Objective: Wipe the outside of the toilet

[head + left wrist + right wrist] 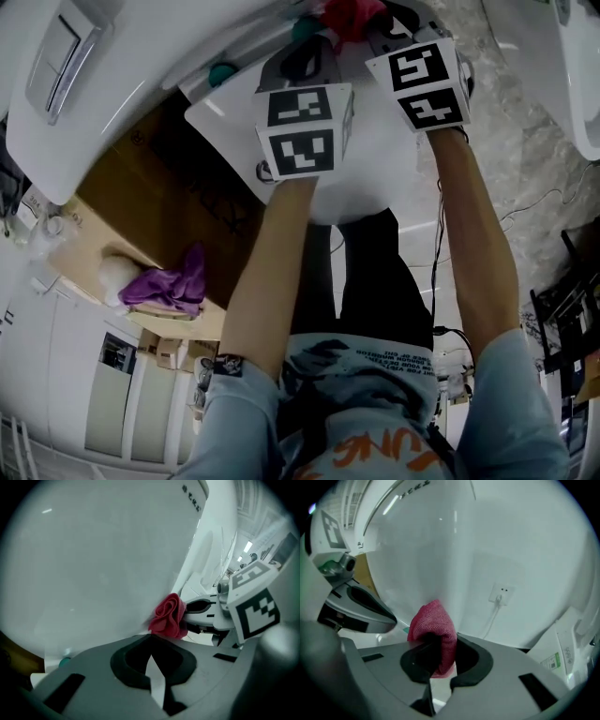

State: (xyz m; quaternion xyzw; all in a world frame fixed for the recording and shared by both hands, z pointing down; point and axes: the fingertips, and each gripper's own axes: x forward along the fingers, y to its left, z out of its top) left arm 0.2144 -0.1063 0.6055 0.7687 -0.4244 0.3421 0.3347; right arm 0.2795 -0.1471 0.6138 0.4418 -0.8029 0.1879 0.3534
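Red cloth (433, 630) is clamped in the right gripper (436, 653) and held against the outer shell of the white toilet (426, 550). Left gripper (150, 644) is closed on nothing, jaws met tip to tip, just beside the cloth.

Containers: a cardboard box (122, 197) is seen left of the toilet. A purple cloth (169, 286) is laid on its top next to a white lump (112, 275) (box contents can't be told).

Head view only: the cistern (141, 84) and its flush plate (61, 56).

Right gripper view only: a wall socket (502, 594) with a white cable plugged in.

The right gripper's side profile, cloth bunched at its tip, is shown solely by the left gripper view.
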